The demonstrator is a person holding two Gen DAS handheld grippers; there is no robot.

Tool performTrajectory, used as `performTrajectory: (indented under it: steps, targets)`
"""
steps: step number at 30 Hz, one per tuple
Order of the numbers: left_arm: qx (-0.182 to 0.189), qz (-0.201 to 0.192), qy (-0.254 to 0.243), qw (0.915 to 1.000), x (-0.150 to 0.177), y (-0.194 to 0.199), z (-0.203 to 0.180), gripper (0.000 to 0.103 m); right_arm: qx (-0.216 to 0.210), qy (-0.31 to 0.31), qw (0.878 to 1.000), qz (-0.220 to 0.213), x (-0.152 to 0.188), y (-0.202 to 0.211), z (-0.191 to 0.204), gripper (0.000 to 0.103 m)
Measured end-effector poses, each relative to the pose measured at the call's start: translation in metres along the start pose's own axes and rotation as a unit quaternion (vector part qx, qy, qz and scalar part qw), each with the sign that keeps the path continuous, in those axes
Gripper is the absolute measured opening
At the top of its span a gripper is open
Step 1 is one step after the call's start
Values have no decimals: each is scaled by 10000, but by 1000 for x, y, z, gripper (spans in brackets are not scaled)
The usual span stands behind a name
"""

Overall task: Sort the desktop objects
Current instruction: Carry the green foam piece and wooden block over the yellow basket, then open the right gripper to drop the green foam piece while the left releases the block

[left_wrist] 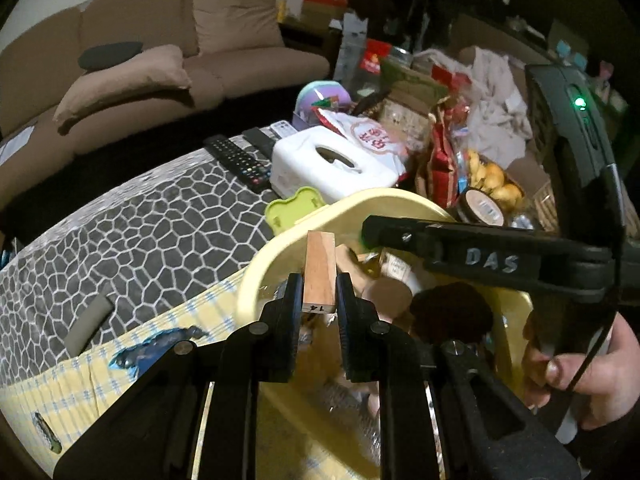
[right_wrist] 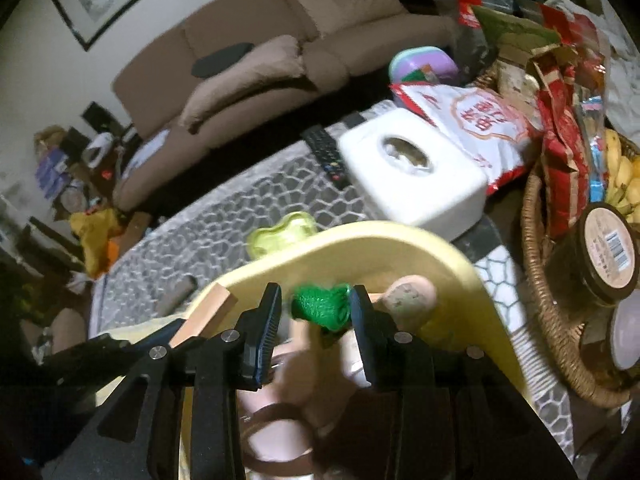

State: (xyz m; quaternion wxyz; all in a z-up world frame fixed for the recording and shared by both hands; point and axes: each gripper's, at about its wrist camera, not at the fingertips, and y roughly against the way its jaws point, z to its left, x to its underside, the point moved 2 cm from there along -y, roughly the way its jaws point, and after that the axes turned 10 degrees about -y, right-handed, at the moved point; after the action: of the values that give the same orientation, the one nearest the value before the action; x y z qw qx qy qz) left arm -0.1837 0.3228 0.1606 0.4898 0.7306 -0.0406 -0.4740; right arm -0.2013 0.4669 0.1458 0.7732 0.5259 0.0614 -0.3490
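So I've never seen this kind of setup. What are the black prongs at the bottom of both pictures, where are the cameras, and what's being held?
No robot here: a person carries a hand-held gripper in each hand, each with a fisheye camera looking along its two fingers. The left hand-held gripper is shut on a wooden block. The right hand-held gripper has a green knitted object between its fingers; whether they press on it is unclear. Both hover over a yellow bin of odds and ends. Behind it on the patterned table lie a white tissue box, a remote control and a green lid.
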Motion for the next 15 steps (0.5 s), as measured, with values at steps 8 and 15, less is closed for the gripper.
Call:
performTrajectory:
  steps: [8,15]
  targets:
    - [-174,198,-44,9996,-2,-19,-4,16,-187,-38,9997,-161,3,18,-7,52]
    - [-303,195,84,9993,7,-7,5,21,-202,115,9996,-153,11,25,7,52]
